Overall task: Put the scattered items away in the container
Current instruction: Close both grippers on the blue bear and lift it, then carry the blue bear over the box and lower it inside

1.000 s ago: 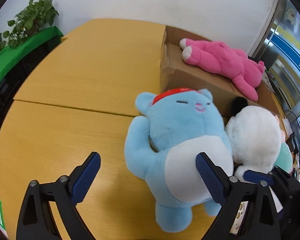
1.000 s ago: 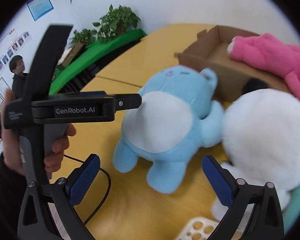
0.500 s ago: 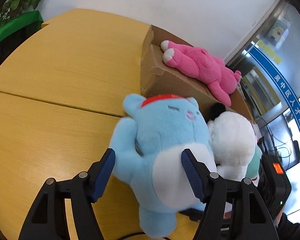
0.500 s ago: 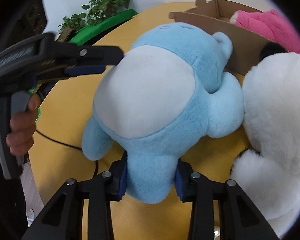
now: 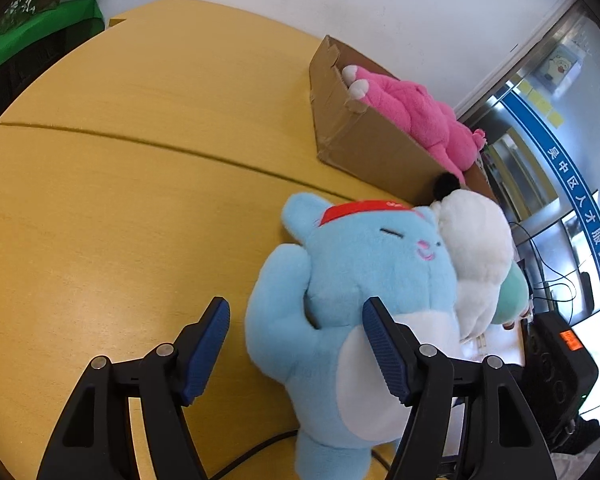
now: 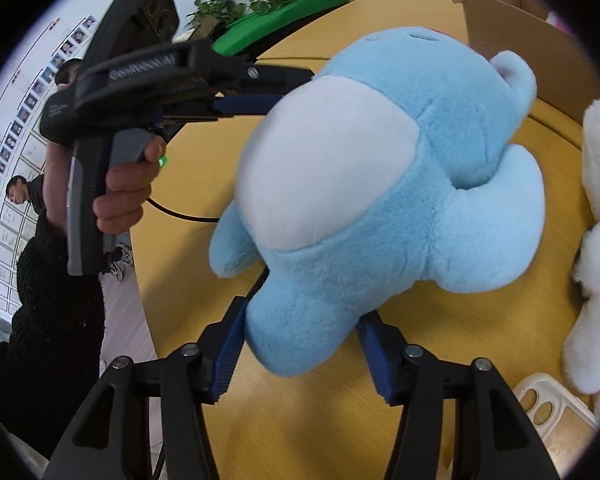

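1. Blue plush toy (image 5: 364,300) is lying on its back on the yellow table (image 5: 120,220), head toward the cardboard box (image 5: 364,140), white belly facing up; it is wearing a red band across the forehead.
2. Right gripper (image 6: 300,344) is straddling one foot of the blue toy; both blue pads are lying against the sides of that foot, and the jaws have just been opening, so the hold looks light rather than firm.
3. Left gripper (image 5: 296,348) is reaching over the toy's raised arm. Its jaws are standing spread: the right-hand pad is touching the toy's chest, while the left-hand pad is standing clear over bare table, just beside the arm.
4. White plush toy (image 5: 476,256) is pressing against the blue toy's head and side, and a pale green item behind it is only partly showing.
5. Pink plush toy (image 5: 412,116) is lying in the cardboard box, its white-tipped feet sticking out over the near corner.
6. White perforated basket (image 6: 552,404) is showing at the table edge in the right wrist view.
7. Hand (image 6: 116,192) in a dark sleeve is gripping the left gripper's handle; a black cable is trailing across the table beneath it.
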Action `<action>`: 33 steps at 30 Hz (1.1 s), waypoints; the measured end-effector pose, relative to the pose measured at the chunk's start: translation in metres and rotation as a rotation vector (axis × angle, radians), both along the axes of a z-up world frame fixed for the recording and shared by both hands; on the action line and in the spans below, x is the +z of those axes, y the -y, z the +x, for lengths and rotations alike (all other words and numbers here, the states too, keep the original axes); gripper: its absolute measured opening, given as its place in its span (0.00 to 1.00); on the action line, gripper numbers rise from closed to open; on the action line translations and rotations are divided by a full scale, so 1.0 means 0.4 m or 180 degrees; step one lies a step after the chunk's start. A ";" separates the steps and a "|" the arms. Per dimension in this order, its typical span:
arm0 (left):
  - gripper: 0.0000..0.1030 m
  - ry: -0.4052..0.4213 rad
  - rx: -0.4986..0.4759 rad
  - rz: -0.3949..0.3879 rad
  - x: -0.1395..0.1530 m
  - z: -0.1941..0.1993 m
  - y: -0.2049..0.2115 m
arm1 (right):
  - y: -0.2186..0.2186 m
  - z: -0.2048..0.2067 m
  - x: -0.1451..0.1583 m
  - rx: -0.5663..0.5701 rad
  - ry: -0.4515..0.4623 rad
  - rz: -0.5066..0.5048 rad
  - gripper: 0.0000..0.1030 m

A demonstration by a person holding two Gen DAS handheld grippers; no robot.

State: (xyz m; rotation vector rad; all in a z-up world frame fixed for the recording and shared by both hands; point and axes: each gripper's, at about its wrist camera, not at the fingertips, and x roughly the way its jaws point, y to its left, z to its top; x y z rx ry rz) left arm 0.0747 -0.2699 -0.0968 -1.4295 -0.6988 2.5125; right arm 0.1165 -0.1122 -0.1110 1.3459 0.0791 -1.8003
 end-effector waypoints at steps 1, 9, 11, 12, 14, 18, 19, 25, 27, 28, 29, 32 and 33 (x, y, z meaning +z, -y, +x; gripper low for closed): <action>0.68 0.0039 0.0008 -0.0010 -0.009 -0.004 0.005 | -0.012 0.002 0.009 -0.0044 -0.0022 -0.0016 0.66; 0.42 0.0255 -0.0112 -0.0060 -0.062 -0.032 -0.002 | -0.196 -0.043 0.078 -0.0920 -0.0090 -0.0195 0.75; 0.42 0.0244 -0.0174 -0.0068 -0.060 -0.039 -0.009 | -0.223 -0.090 0.065 -0.1261 -0.0062 -0.0113 0.75; 0.42 0.0254 -0.0185 -0.0083 -0.061 -0.043 -0.011 | -0.230 -0.114 0.058 -0.1381 -0.0062 -0.0049 0.75; 0.33 0.0281 -0.0204 -0.0101 -0.063 -0.047 -0.015 | -0.224 -0.143 0.048 -0.1537 -0.0076 0.0105 0.72; 0.30 0.0277 -0.0228 -0.0175 -0.058 -0.045 -0.028 | -0.193 -0.179 0.024 -0.1607 -0.0044 0.0240 0.64; 0.29 0.0275 -0.0227 -0.0190 -0.057 -0.043 -0.030 | -0.181 -0.182 0.016 -0.1636 0.0004 0.0243 0.64; 0.26 0.0270 -0.0238 -0.0249 -0.053 -0.038 -0.041 | -0.109 -0.183 -0.018 -0.1607 0.0092 0.0286 0.36; 0.25 0.0244 -0.0280 -0.0302 -0.043 -0.036 -0.053 | -0.102 -0.167 -0.020 -0.1559 0.0048 0.0358 0.31; 0.24 0.0232 -0.0301 -0.0348 -0.037 -0.035 -0.060 | -0.102 -0.160 -0.020 -0.1543 0.0004 0.0386 0.28; 0.24 0.0224 -0.0315 -0.0385 -0.029 -0.034 -0.066 | -0.107 -0.156 -0.018 -0.1541 -0.0007 0.0378 0.27; 0.22 0.0208 -0.0325 -0.0417 0.000 -0.032 -0.073 | -0.121 -0.160 0.002 -0.1535 -0.0034 0.0315 0.23; 0.22 0.0187 -0.0328 -0.0416 0.013 -0.032 -0.075 | -0.128 -0.156 0.023 -0.1524 -0.0120 0.0293 0.22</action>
